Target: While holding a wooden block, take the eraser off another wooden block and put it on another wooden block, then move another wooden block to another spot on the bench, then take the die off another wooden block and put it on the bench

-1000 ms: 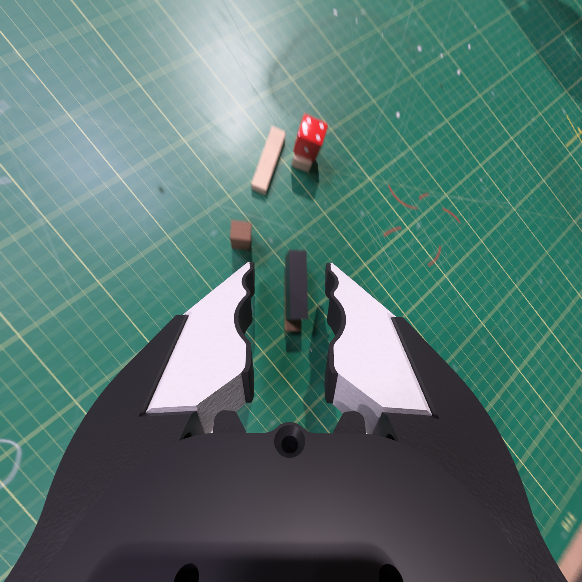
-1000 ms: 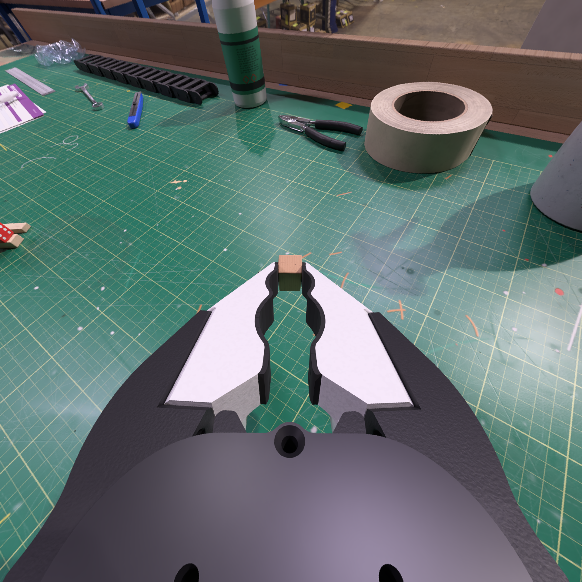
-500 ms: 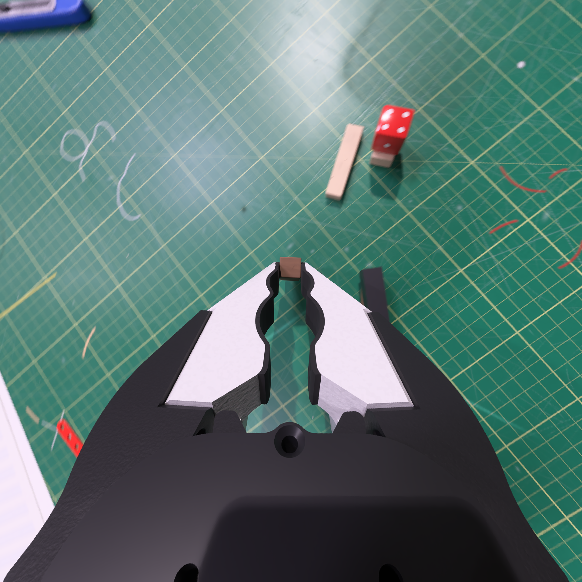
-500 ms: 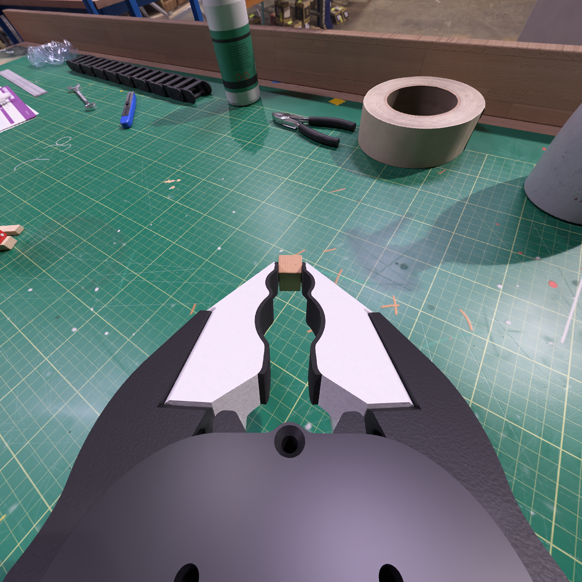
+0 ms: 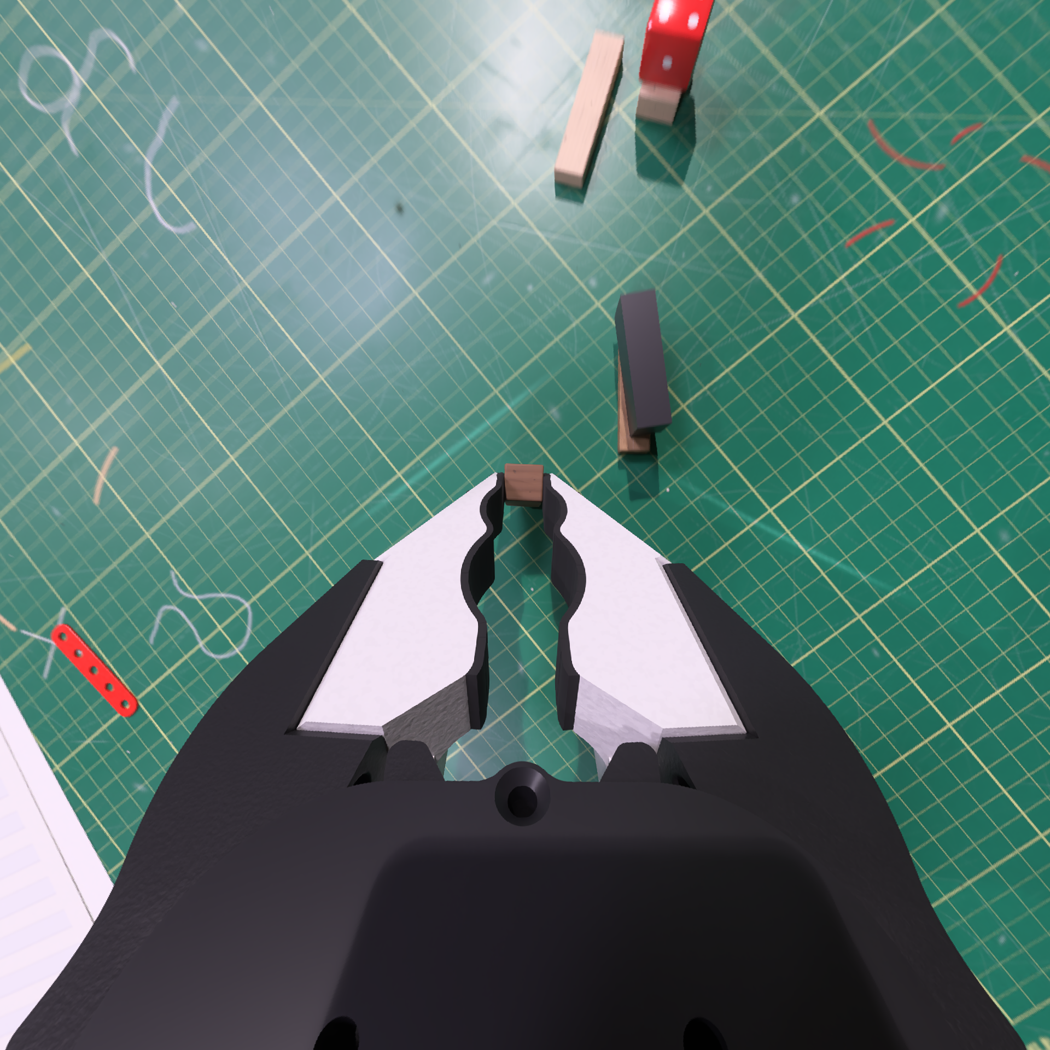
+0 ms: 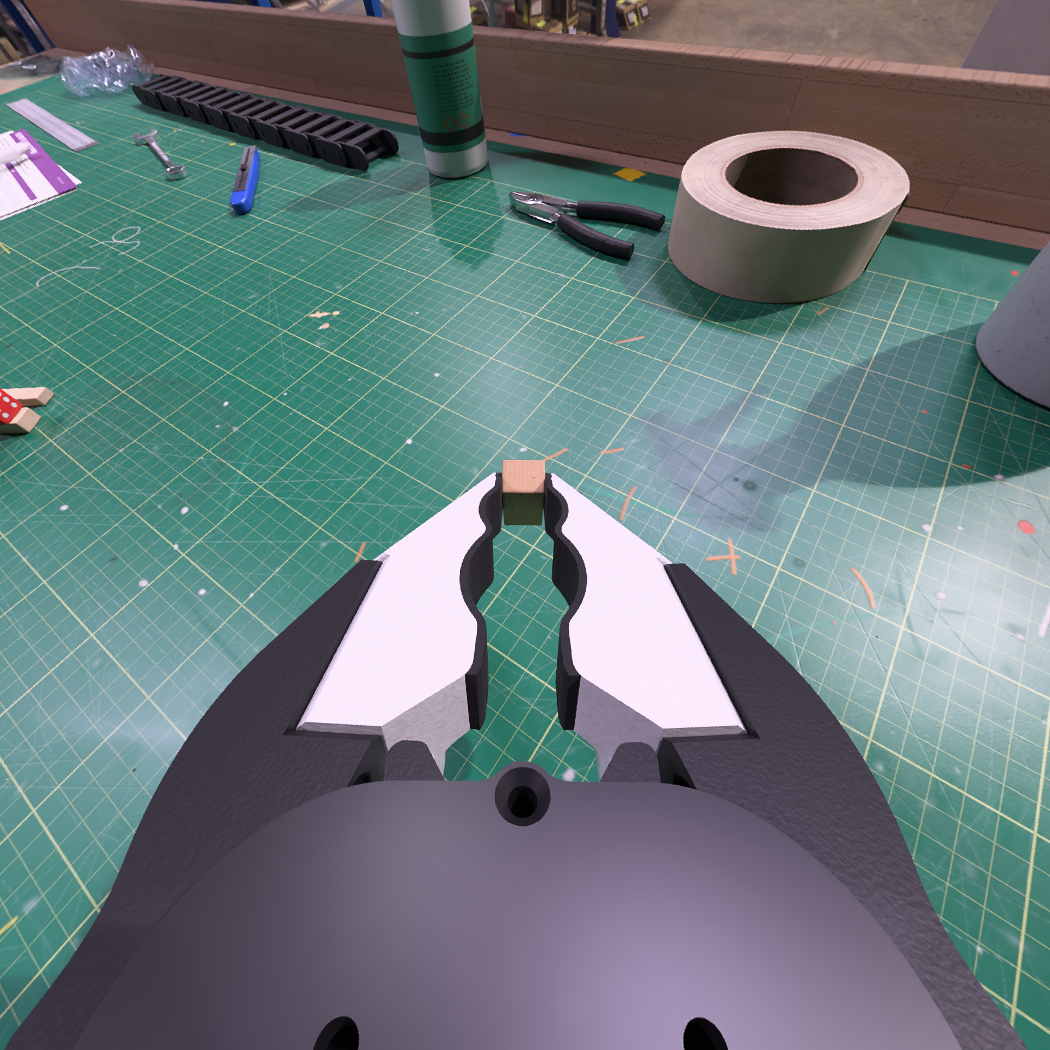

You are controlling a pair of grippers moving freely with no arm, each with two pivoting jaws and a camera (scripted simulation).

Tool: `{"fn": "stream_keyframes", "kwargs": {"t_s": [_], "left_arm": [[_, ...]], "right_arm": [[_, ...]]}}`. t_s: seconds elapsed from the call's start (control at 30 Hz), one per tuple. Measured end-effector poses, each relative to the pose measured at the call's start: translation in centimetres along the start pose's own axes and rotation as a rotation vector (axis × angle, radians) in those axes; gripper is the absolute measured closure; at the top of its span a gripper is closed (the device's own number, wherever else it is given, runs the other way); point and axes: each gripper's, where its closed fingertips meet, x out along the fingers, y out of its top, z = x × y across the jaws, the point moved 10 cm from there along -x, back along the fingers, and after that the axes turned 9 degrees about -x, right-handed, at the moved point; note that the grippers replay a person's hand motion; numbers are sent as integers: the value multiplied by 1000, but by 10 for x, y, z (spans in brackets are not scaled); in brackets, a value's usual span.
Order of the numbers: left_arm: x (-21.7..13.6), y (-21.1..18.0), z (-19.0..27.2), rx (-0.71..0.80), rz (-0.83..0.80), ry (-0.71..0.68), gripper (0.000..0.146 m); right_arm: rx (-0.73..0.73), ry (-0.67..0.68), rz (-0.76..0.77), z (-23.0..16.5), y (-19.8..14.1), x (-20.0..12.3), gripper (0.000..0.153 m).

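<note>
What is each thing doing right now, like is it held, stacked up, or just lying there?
left gripper: shut on small brown block
right gripper: shut on light wooden cube
black eraser: lying on a thin block
red die: atop a pale block
long pale block: flat on mat, bare

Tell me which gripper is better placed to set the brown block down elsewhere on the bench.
Left. The left gripper already pinches the small brown block just above the mat. The right gripper is occupied with the light wooden block.
</note>
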Motion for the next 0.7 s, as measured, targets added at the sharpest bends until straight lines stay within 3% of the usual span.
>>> {"fn": "stream_keyframes", "kwargs": {"t_s": [0.13,0.23,0.27,0.53,0.7], "left_arm": [[1,-6,-1,-38,-37,-23,133],[-6,-6,-3,-58,-47,1,106],[-9,-5,-4,-64,-29,6,103],[14,30,5,12,64,27,103],[38,57,8,22,142,-70,101]], "right_arm": [[-6,2,-4,-1,0,1,139],[-9,0,-7,-1,0,1,139],[-8,1,-7,-1,0,1,139],[-19,3,-17,-3,-1,2,139],[-15,-2,-20,-1,-2,2,139]]}}
